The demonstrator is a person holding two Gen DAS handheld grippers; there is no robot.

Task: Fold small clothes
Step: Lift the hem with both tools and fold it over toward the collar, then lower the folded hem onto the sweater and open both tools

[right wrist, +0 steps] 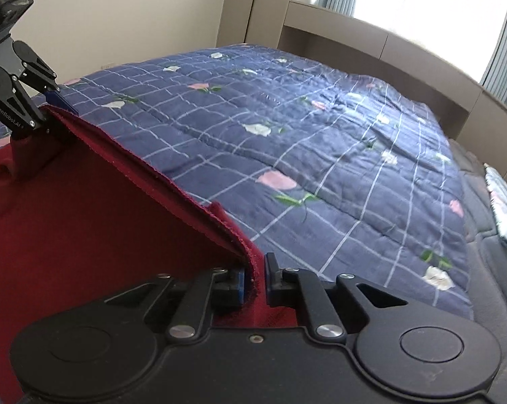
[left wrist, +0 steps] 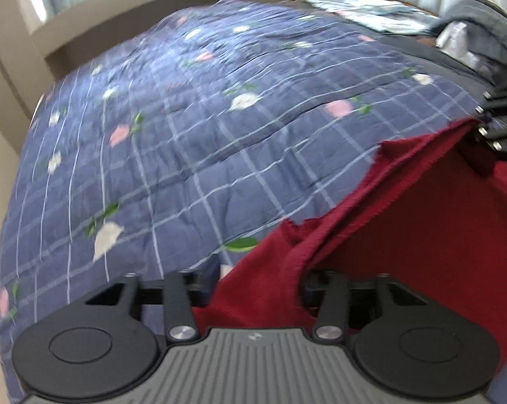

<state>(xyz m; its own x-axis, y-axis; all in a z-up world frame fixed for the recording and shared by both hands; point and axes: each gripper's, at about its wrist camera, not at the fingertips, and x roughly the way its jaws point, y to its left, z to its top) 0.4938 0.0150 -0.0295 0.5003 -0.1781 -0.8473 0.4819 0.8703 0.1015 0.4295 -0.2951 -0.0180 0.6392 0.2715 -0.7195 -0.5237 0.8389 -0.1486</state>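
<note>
Above the quilt [right wrist: 320,141], your left gripper [right wrist: 56,114] and right gripper [right wrist: 253,281] each pinch the red garment [right wrist: 85,208] hem, lifting it taut to fold over.

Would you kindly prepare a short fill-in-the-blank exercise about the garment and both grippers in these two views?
1. The garment held up between the two grippers is ____ in colour.
2. It is lifted over a blue checked quilt printed with pink and white ____.
3. The right gripper has its jaws closed on the garment's ____.
4. The left gripper grips the same edge at its far ____.

Missing words: red; flowers; edge; end
</note>
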